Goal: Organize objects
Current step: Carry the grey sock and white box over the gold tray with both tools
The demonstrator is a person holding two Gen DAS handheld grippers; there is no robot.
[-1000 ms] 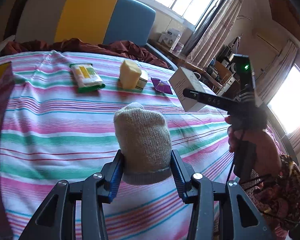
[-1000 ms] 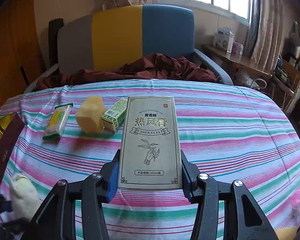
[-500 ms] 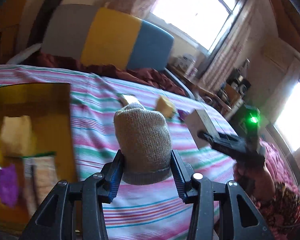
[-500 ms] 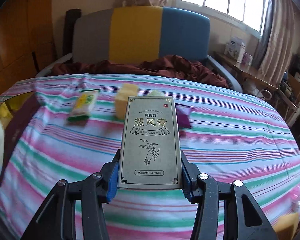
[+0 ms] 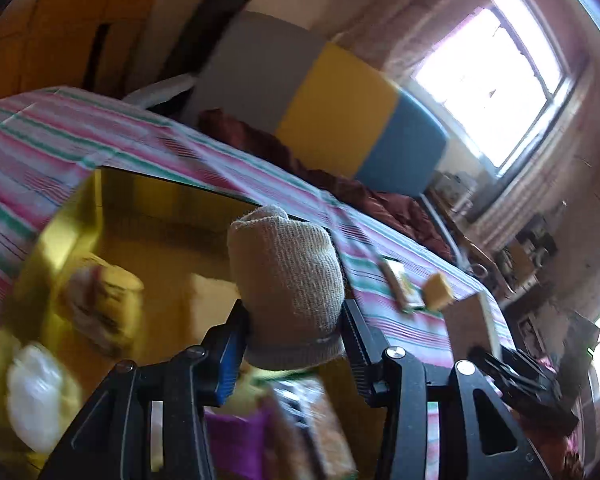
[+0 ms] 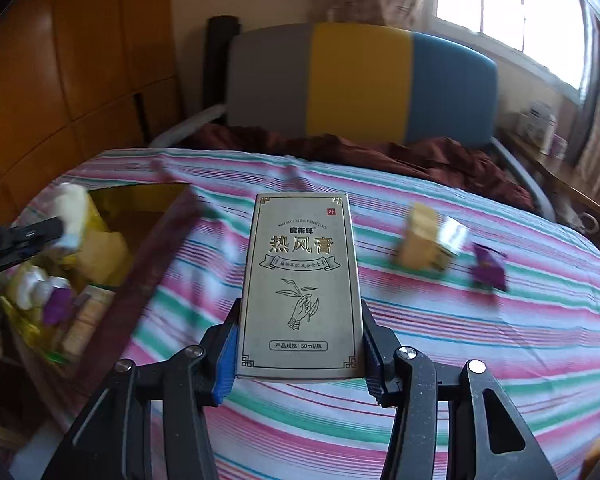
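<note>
My left gripper is shut on a beige knitted sock roll and holds it above an open box with a gold lining, which holds several items. My right gripper is shut on a grey-gold carton with Chinese lettering, held above the striped bedspread. In the right wrist view the left gripper with the sock roll hangs over the box at the left. The carton also shows in the left wrist view.
On the bedspread lie a yellow block, a small green-white carton and a purple wrapper. A chair with a grey, yellow and blue back stands behind the bed. A dark red blanket lies at the far edge.
My left gripper has swung left with the sock roll from over the bedspread to above the gold-lined box. My right gripper has turned left too, still holding the carton.
</note>
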